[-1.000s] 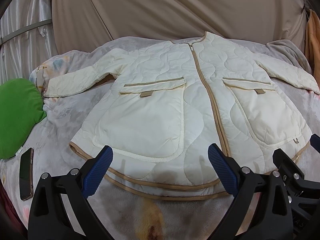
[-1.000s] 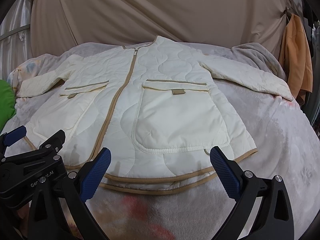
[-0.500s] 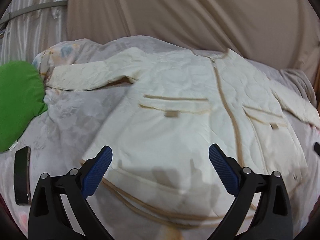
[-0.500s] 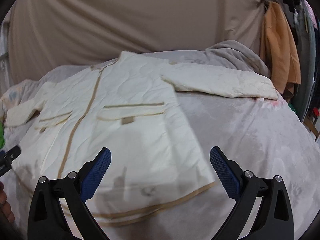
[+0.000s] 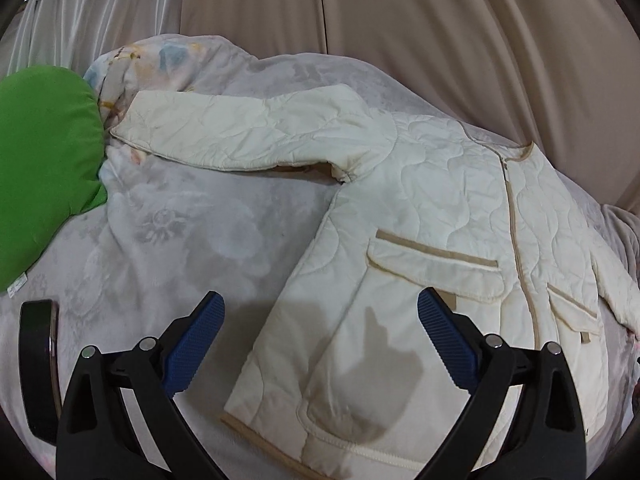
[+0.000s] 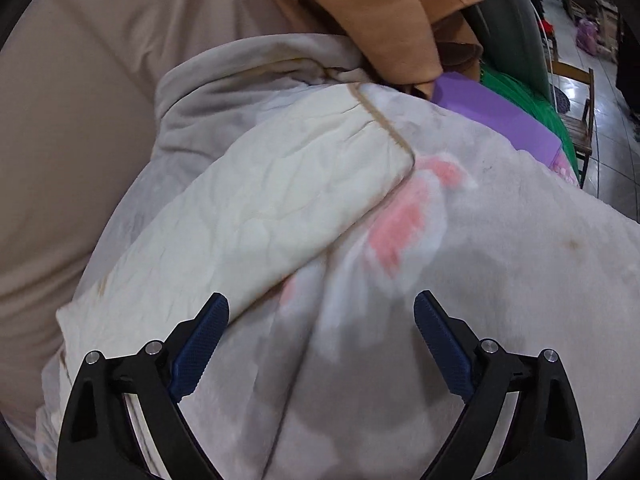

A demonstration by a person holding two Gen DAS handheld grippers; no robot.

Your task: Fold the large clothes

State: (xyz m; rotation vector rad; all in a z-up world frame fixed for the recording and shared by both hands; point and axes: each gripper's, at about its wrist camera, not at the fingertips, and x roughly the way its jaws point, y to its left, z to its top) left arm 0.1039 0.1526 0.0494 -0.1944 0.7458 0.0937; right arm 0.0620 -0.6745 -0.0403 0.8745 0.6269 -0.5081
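A cream quilted jacket (image 5: pixel 440 216) lies spread face-up on a blanketed bed (image 5: pixel 180 240). Left gripper (image 5: pixel 320 344) and right gripper (image 6: pixel 322 344) hover over opposite sleeves, fingers open, holding nothing. A shallow pinch may slip off the puffy quilting (or snag the blanket).

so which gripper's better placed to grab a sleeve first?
Probably right. The right gripper is open with the sleeve just ahead. The left gripper, also open, faces the jacket's side, its sleeve farther off.
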